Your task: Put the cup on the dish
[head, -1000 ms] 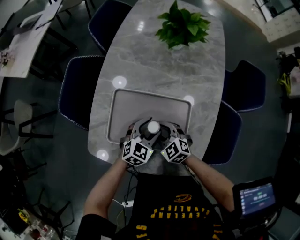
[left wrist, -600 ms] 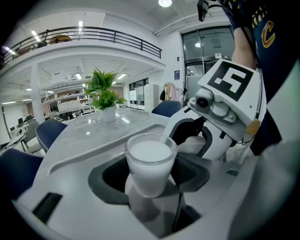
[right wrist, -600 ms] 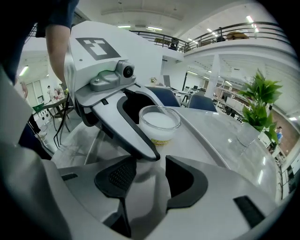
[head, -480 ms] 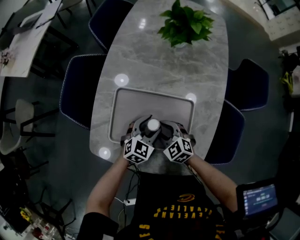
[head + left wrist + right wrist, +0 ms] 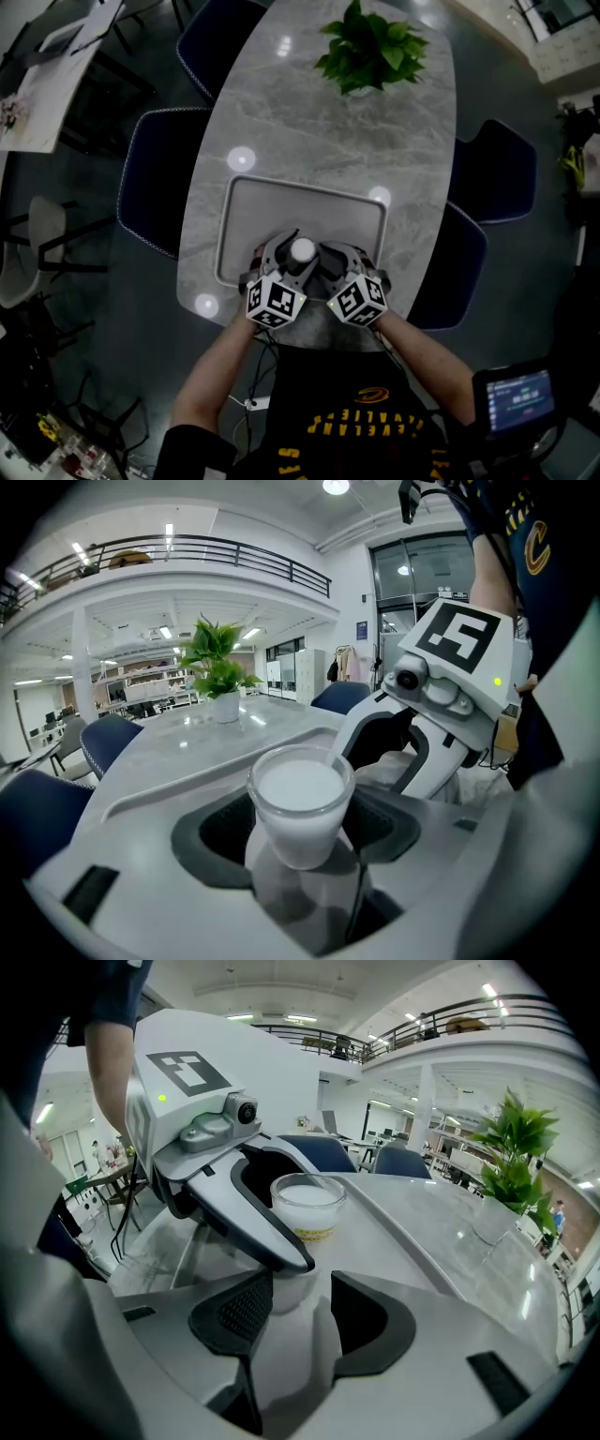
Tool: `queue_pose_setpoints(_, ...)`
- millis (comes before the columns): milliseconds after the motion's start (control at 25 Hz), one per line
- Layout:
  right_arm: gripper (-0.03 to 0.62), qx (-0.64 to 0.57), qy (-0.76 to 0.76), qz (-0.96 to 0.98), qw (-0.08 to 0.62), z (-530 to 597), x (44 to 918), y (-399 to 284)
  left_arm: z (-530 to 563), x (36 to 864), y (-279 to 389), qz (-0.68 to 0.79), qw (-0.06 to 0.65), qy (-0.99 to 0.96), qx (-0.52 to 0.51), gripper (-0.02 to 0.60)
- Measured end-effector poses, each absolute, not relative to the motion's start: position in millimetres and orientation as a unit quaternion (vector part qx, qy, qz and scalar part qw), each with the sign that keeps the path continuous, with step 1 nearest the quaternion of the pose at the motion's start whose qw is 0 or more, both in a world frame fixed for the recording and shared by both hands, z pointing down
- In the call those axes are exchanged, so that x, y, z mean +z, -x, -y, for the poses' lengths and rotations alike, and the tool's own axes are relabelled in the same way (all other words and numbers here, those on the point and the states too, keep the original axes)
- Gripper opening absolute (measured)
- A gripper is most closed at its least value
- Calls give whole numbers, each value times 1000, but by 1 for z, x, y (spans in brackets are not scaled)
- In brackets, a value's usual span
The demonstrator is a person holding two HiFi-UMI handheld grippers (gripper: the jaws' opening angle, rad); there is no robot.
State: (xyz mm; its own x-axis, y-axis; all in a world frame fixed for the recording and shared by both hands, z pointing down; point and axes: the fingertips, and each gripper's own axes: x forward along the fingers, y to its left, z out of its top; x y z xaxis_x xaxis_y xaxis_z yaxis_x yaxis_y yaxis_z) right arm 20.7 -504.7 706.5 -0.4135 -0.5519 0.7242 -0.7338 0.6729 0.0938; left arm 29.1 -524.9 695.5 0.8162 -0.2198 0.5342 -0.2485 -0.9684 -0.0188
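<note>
Cup (image 5: 302, 250) stands upright on the dish (image 5: 246, 211), close to the near rim and about midway along that side. It has a clear wall and a white filling nearly up to the brim. A yellow band shows on the side facing your right gripper.

Your left gripper (image 5: 287, 255) comes in from the near left. Its jaws are wide and closed on the cup. In the left gripper view the dark pads (image 5: 220, 829) lie against both sides of the upper wall, with no gap showing there. Lower down the cup tapers away from them. Its foot meets its own reflection on the dish surface.

Your right gripper (image 5: 337, 259) sits just right of the cup, angled in toward it. Its jaws are wide apart with nothing between the pads. The cup stands just past the tips. In the right gripper view, one finger (image 5: 249, 1222) of the left gripper crosses in front of the cup's lower half. The marker cubes of the two grippers sit nearly side by side over the near edge of the desk (image 5: 319, 122).

The dish is a shallow gray rectangle with rounded corners and a raised rim, lying on the near half of the marble desk.

A potted plant (image 5: 370, 47) stands at the far end, well apart from the dish. Dark blue chairs (image 5: 150, 178) stand along the left and right sides. Your forearms reach in from the near edge.
</note>
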Motion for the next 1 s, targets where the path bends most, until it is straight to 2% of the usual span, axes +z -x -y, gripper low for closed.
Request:
queue_pose_setpoints(280,196,120,-384,835,375,502,704,-23,525,697,-23,132,25,-947,291,301)
queue_pose_setpoints(480,196,121,-382,838,370,497,700,-24,519,700,-10,137,32,-939,314,305)
queue_pose_setpoints(760,196,139,-402,838,340,493,689,-28,507,698,12,177,102,-928,312,304)
queue_pose_setpoints(1000,195,167,-420,840,299,486,677,-29,493,678,20,207,132,-925,291,304)
